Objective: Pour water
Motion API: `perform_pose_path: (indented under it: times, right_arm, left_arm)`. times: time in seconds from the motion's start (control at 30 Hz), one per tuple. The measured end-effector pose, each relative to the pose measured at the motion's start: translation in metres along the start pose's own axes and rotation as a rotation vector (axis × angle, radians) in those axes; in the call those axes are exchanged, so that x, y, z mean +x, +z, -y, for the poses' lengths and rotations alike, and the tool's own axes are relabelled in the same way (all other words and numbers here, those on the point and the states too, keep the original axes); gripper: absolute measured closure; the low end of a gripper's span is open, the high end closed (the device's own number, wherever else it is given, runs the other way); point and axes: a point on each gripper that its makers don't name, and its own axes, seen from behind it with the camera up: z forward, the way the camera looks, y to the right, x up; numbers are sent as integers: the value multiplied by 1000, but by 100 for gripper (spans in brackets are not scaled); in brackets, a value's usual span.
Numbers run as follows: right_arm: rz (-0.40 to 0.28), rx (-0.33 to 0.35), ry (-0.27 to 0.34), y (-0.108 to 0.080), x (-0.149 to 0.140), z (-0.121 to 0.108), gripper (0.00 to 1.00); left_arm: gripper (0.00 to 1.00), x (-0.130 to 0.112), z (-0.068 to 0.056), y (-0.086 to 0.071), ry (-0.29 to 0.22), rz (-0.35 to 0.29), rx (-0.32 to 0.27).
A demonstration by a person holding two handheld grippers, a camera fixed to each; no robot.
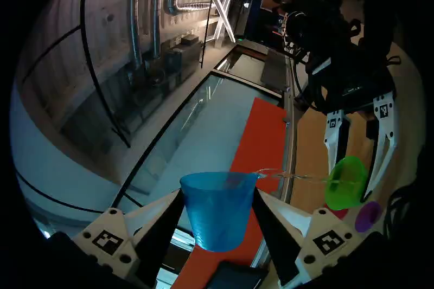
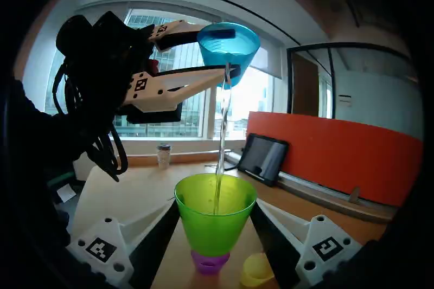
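Note:
My left gripper is shut on a blue cup, tilted on its side, and a thin stream of water runs from its rim. The stream lands in a green cup held by my right gripper. In the right gripper view the green cup sits upright between my right gripper's fingers. Above it the blue cup is tipped in the left gripper, with the water stream falling into the green cup.
A wooden table lies below. A purple cup and a yellow cup stand under the green one. A tablet leans by an orange partition. A small jar stands near the window.

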Motion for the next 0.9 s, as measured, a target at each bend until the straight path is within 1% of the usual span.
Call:
perform_pose_path:
  times: [0.4, 0.6, 0.73, 0.9]
  right_arm:
    - [-5, -5, -4, -3, 2, -2, 11]
    - [-9, -9, -3, -5, 3, -2, 11]
    - [-11, -10, -3, -6, 3, -2, 11]
    - [-14, -11, 0, -7, 1, -2, 11]
  left_arm:
    - [15, 8, 2, 0, 63, -11, 1]
    - [15, 11, 6, 2, 97, -13, 6]
    - [15, 14, 6, 2, 114, -15, 5]
    - [15, 18, 6, 3, 148, -17, 1]
